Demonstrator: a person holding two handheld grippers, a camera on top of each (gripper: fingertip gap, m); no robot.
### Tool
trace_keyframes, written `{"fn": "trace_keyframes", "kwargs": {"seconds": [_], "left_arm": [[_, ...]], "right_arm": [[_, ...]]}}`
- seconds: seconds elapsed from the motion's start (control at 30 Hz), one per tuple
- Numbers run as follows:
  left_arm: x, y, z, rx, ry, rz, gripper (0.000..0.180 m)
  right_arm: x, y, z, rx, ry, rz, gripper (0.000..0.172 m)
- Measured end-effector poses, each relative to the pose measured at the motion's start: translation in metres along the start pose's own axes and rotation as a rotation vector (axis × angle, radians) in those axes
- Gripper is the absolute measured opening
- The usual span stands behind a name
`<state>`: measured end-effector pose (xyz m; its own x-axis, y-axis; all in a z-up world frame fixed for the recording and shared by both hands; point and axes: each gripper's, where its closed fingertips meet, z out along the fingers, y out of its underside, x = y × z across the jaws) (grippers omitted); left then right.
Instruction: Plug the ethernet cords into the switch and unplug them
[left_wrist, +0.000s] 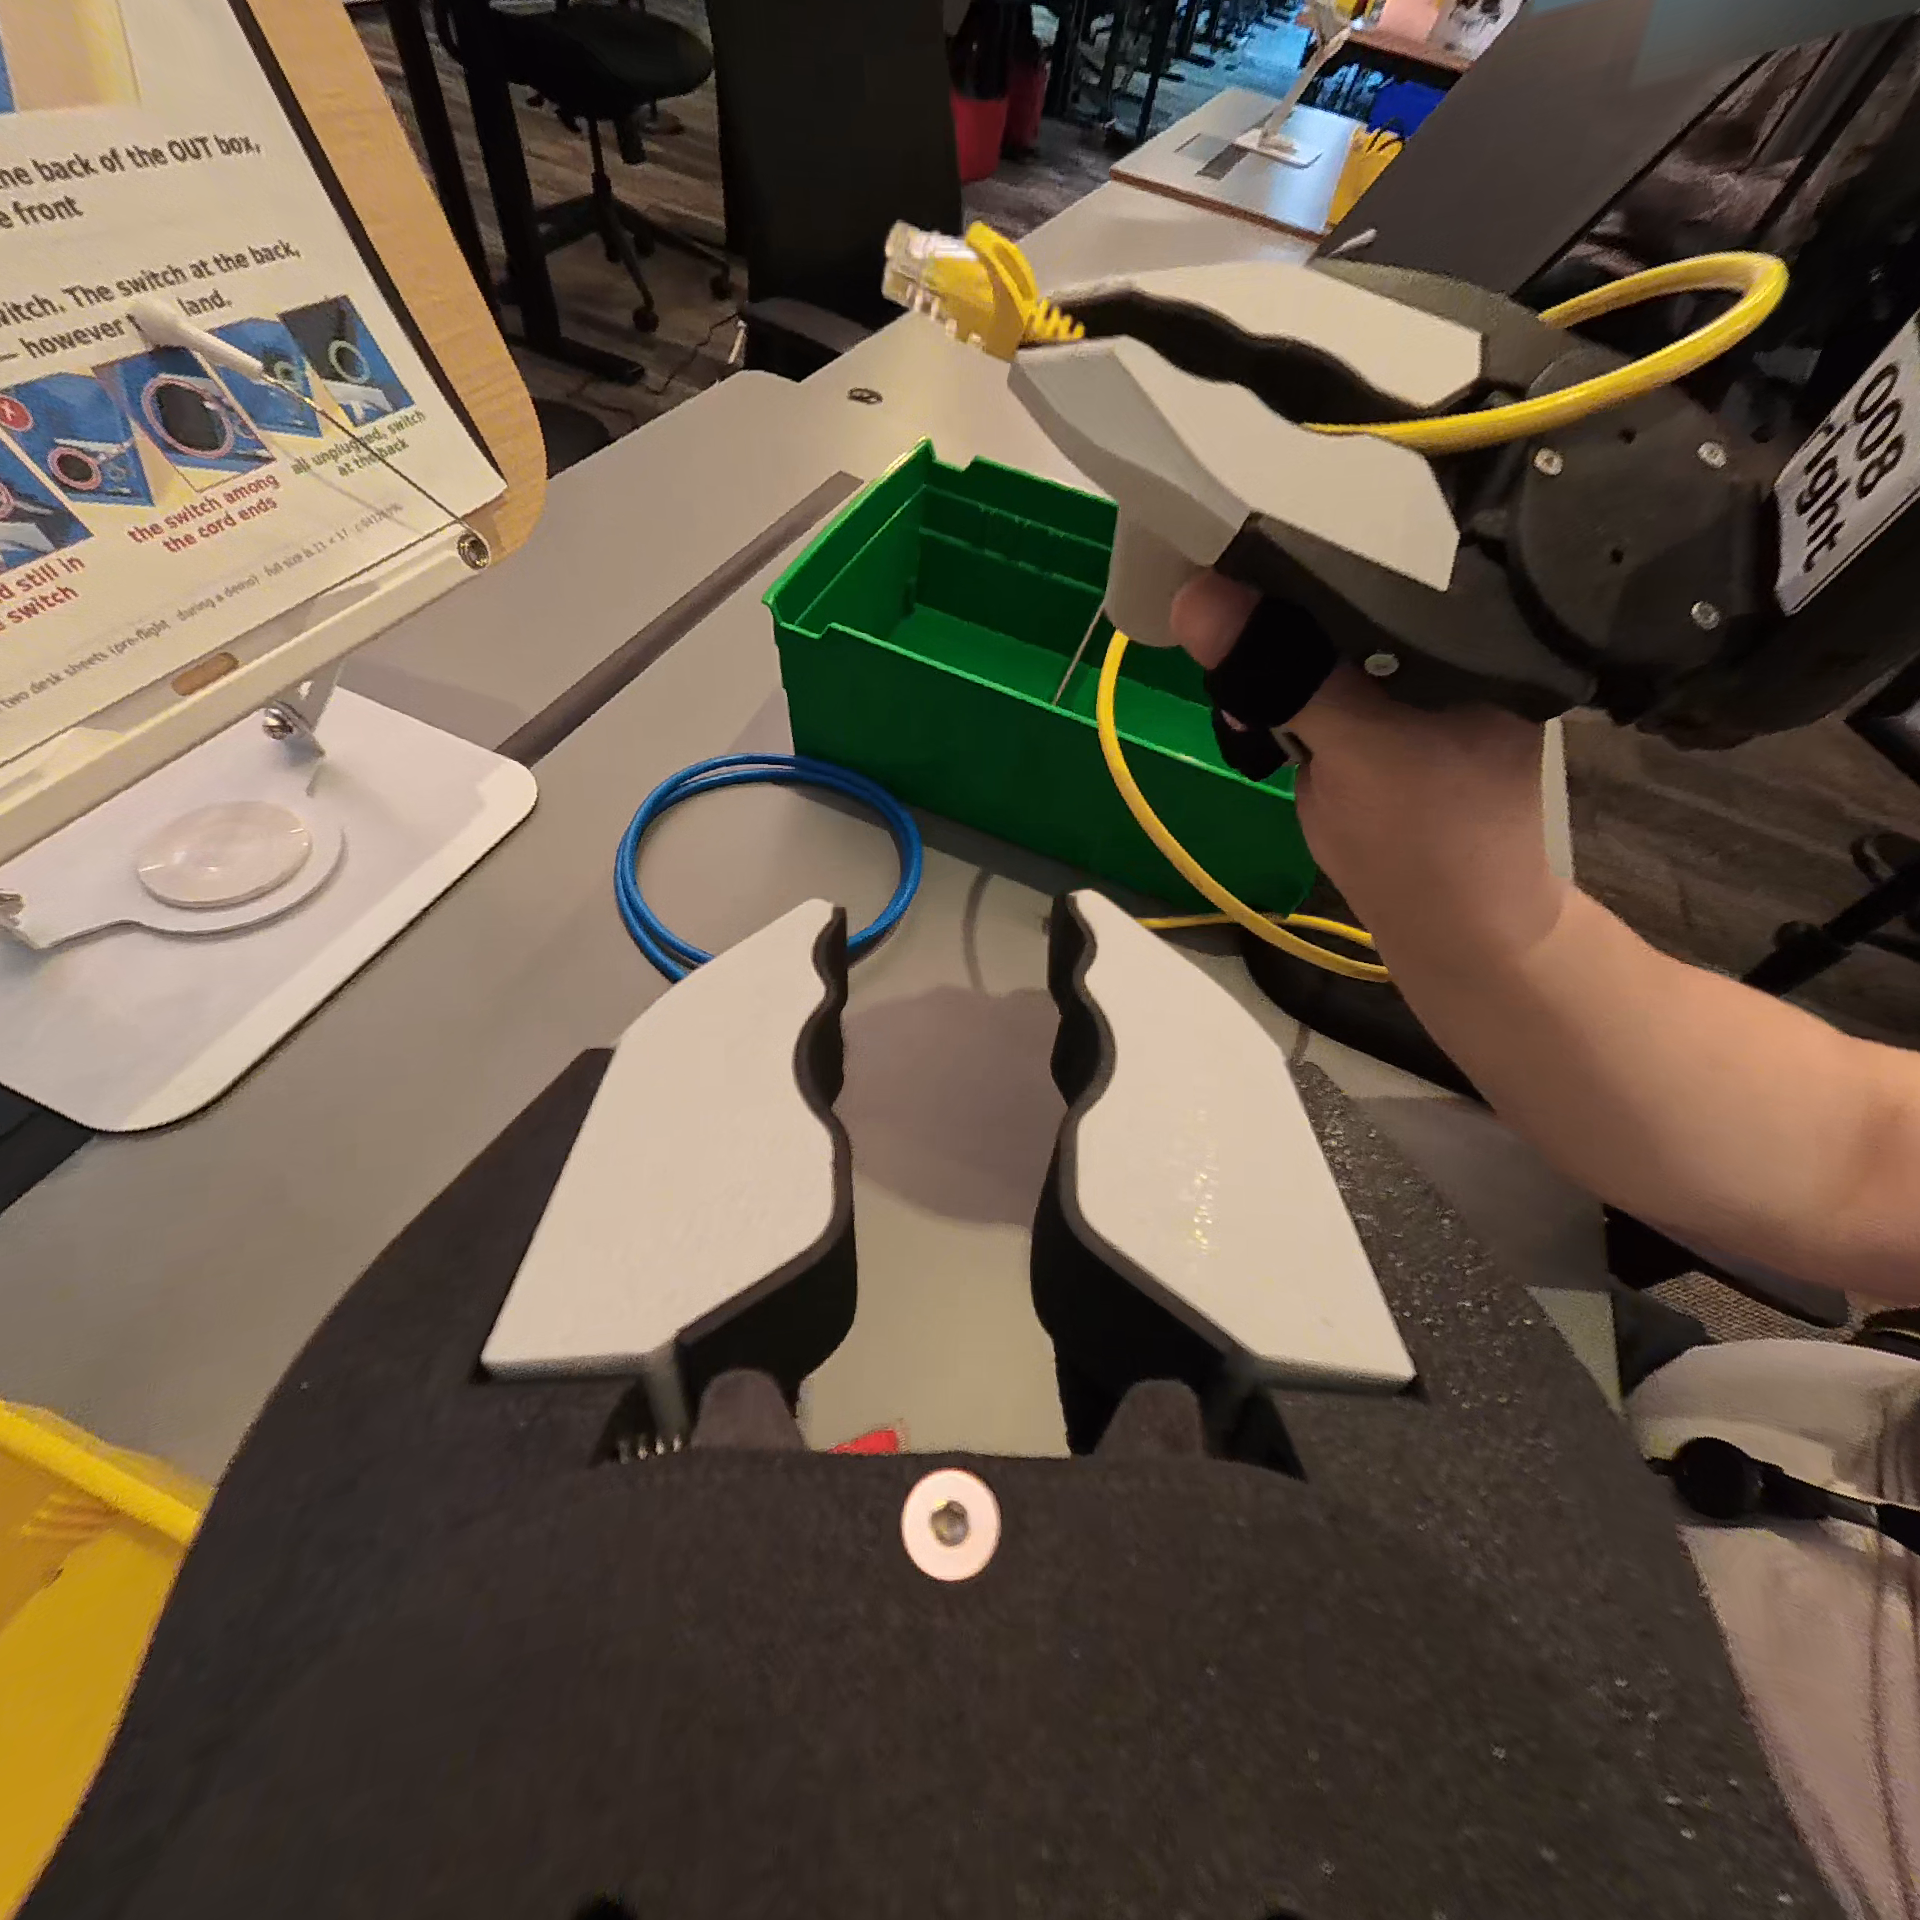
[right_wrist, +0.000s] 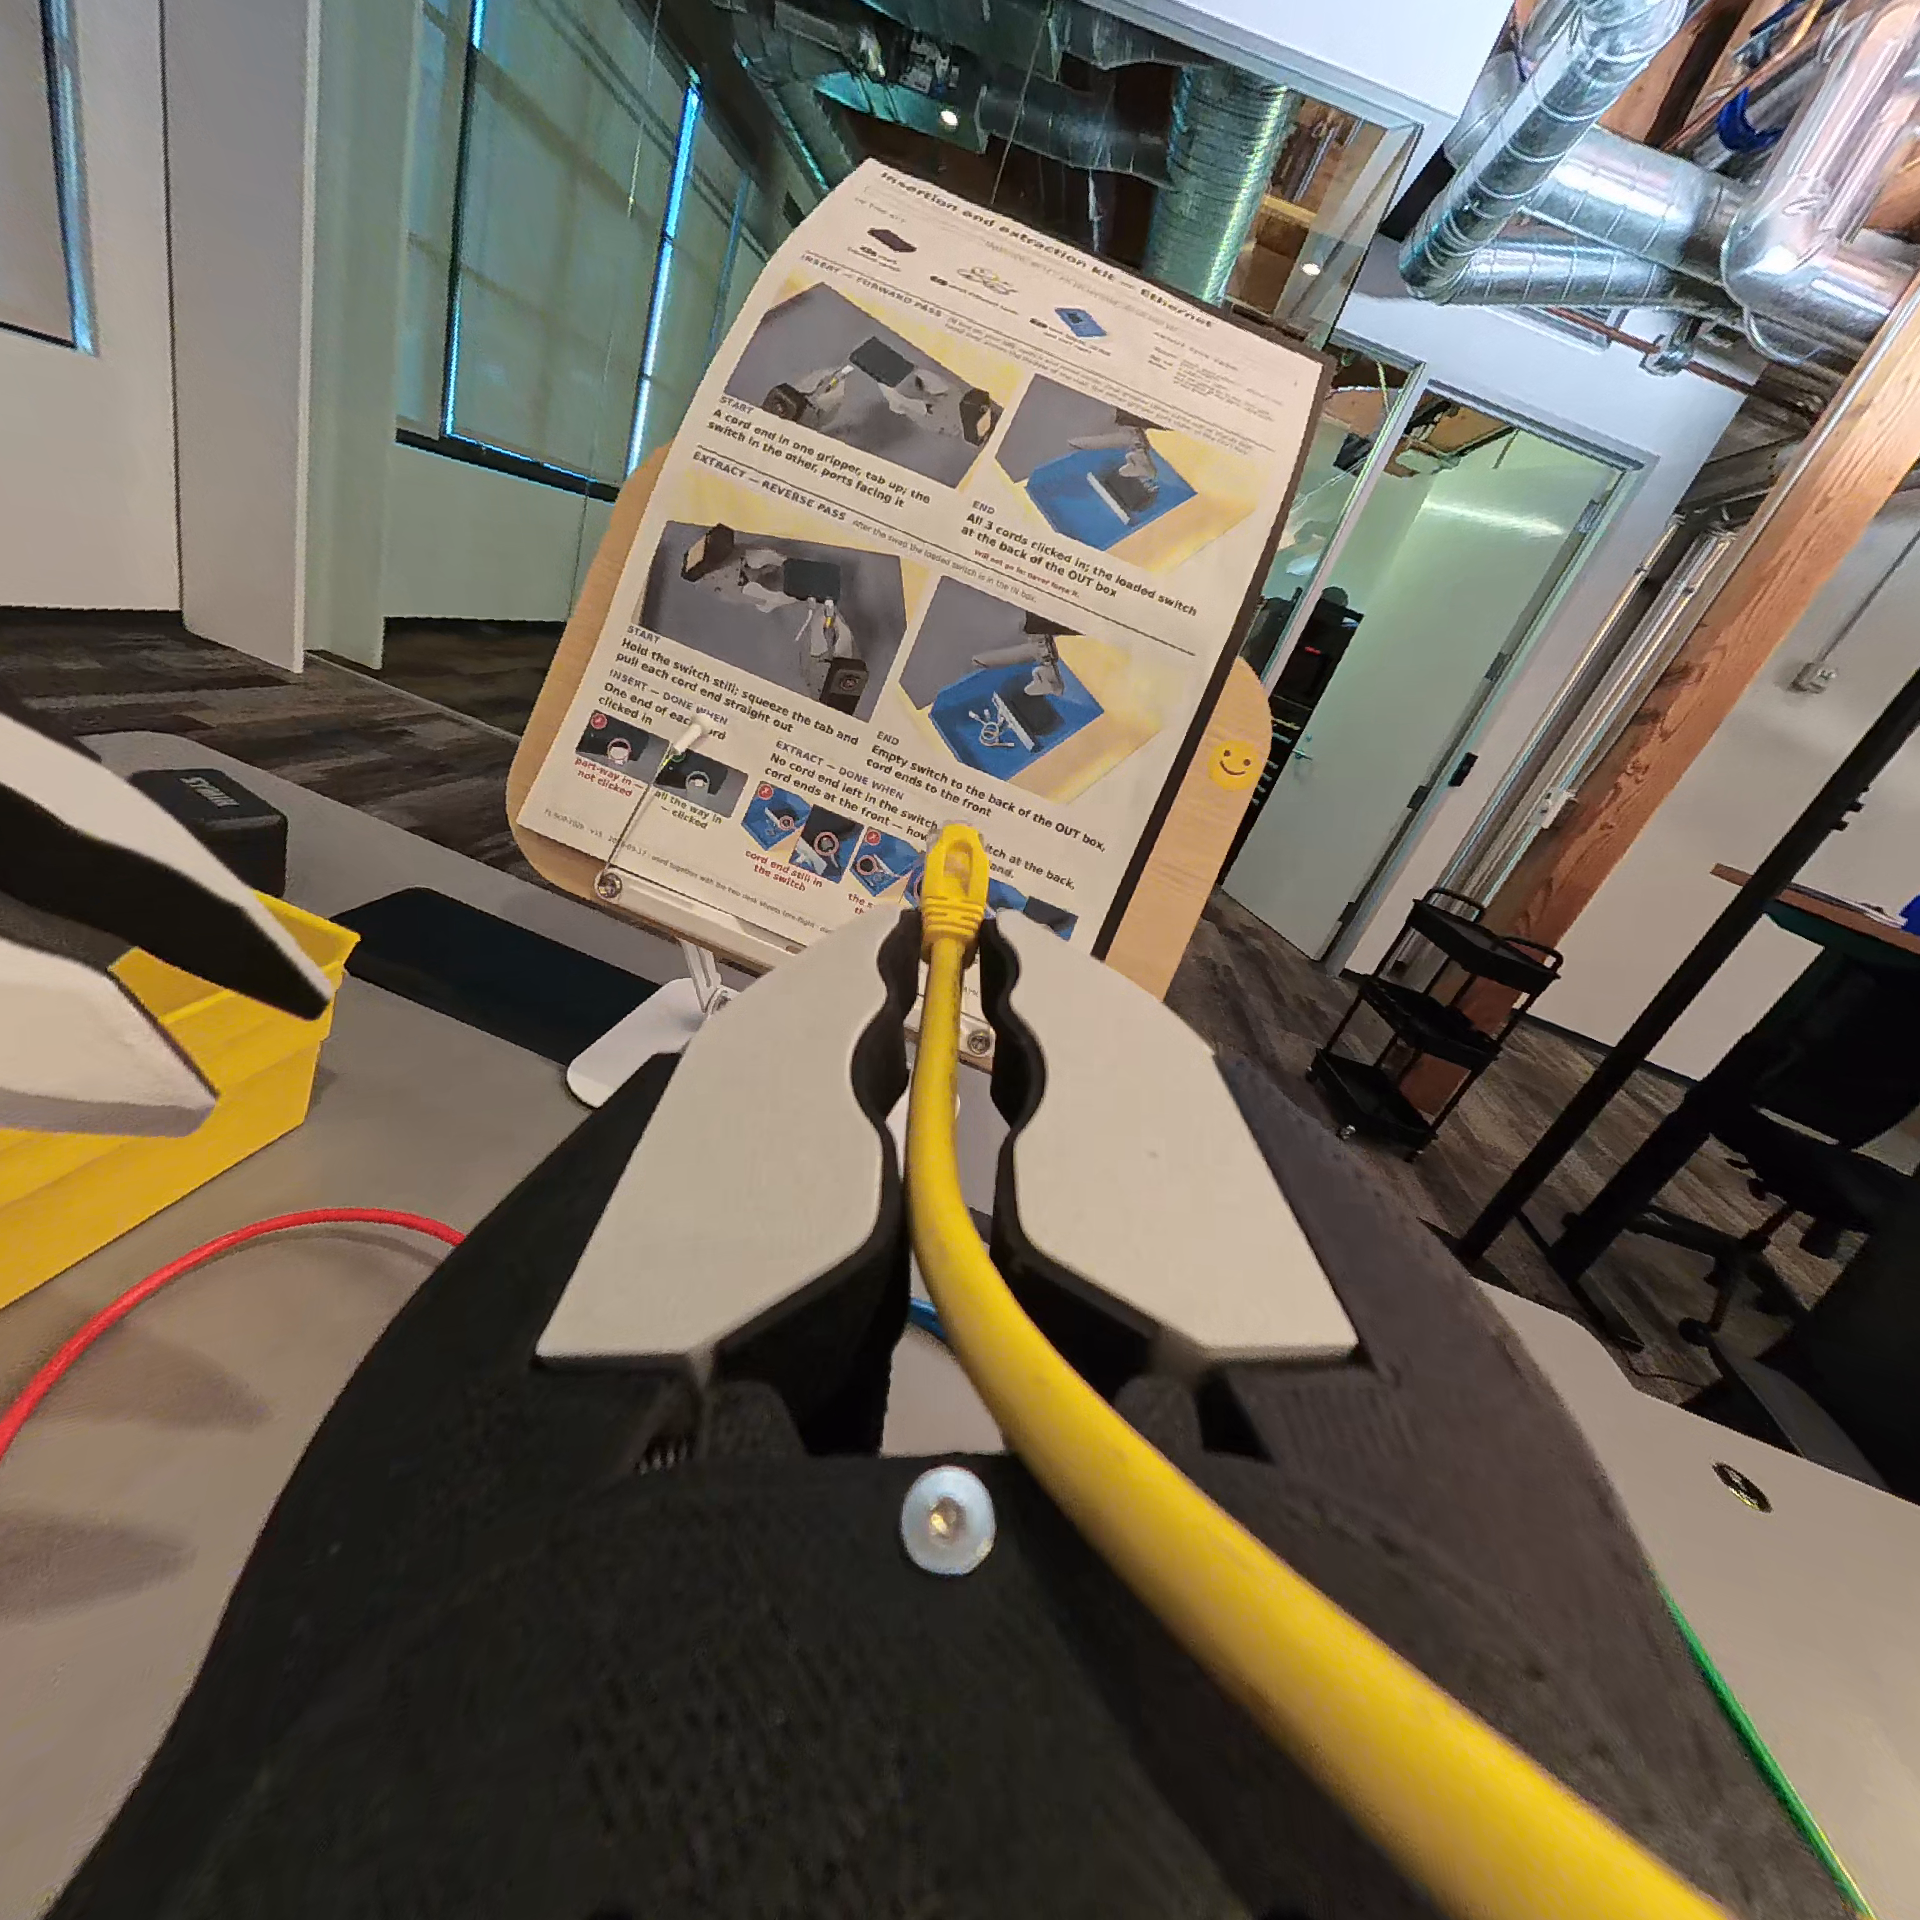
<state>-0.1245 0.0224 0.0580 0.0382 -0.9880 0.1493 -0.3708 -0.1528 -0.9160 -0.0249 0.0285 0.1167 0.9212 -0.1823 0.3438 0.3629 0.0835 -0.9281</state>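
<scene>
Left gripper (left_wrist: 945, 925) nearest, fingers wide and bare over the table; at 1 o'clock the right gripper (right_wrist: 951, 935) pinches the yellow ethernet cord (right_wrist: 940, 1091), plug (left_wrist: 930, 272) pointing toward 10; switch unseen

A green bin (left_wrist: 997, 665) sits mid-frame, an instruction sheet (left_wrist: 197, 343) on a stand upper left, a yellow bin (right_wrist: 208, 1081) at left.

We count three cords: one yellow cord (right_wrist: 940, 1081), one blue cord (left_wrist: 764, 862) coiled near the green bin, one red cord (right_wrist: 208, 1262) at the left. We count two bins: a green bin (left_wrist: 997, 717) and a yellow bin (right_wrist: 197, 1081). Two grippers, left gripper (left_wrist: 945, 935) and right gripper (right_wrist: 951, 935). One instruction sheet (right_wrist: 935, 540) stands far behind.
</scene>
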Motion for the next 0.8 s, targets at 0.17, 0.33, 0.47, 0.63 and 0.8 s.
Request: {"fn": "trace_keyframes", "kwargs": {"seconds": [0.17, 0.33, 0.47, 0.63, 0.8], "left_arm": [[-0.038, 0.009, 0.001, -0.085, -0.304, 0.005, 0.036], [-0.087, 0.007, -0.025, -0.119, -0.822, 0.057, 0.044], [-0.099, 0.002, -0.041, -0.126, -1.026, 0.113, 0.058], [-0.098, -0.011, -0.05, -0.088, -1.138, 0.219, 0.06], [-0.096, -0.016, -0.053, -0.059, -1.159, 0.24, 0.062]], "right_arm": [[-0.005, 0.001, 0.003, 0.0, -0.053, -0.012, 0.012], [-0.013, 0.004, 0.003, 0.001, -0.12, -0.029, 0.012], [-0.014, -0.004, 0.003, 0.02, -0.127, -0.078, 0.012], [-0.013, -0.021, -0.001, 0.063, -0.111, -0.134, 0.012], [-0.016, -0.024, -0.005, 0.094, -0.106, -0.157, 0.012]]}}
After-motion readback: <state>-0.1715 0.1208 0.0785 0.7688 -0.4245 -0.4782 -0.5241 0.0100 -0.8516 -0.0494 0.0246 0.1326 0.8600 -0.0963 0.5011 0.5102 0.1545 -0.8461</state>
